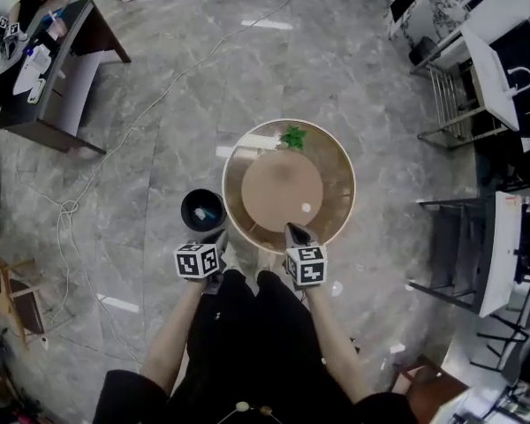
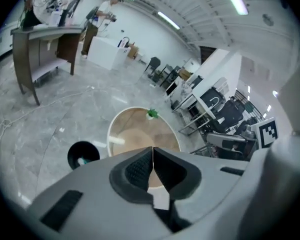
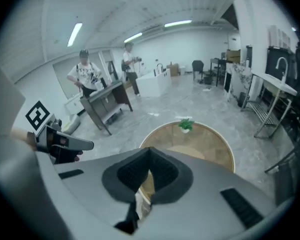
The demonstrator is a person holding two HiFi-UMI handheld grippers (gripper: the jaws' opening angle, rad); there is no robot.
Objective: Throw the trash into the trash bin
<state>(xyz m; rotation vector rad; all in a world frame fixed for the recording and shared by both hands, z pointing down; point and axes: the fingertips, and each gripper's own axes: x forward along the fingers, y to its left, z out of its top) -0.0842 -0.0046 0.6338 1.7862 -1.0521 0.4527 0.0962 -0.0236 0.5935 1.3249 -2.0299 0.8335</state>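
Note:
A black trash bin point(image 1: 202, 209) stands on the floor left of the round wooden table point(image 1: 336, 162); a small pale piece lies inside it. The bin point(image 2: 83, 155) also shows in the left gripper view, low at the left. A small white bit point(image 1: 306, 208) lies on the table's inner disc. My left gripper point(image 1: 220, 234) hangs beside the bin's near right rim, jaws shut and empty point(image 2: 153, 149). My right gripper point(image 1: 292, 229) is over the table's near edge, shut with nothing in it point(image 3: 149, 151).
A small green potted plant point(image 1: 292, 137) stands at the table's far side. A dark desk point(image 1: 53, 69) is at the upper left, and a cable point(image 1: 71, 208) trails across the floor. Metal racks and chairs point(image 1: 477, 246) crowd the right. Two people stand near a desk point(image 3: 107, 104).

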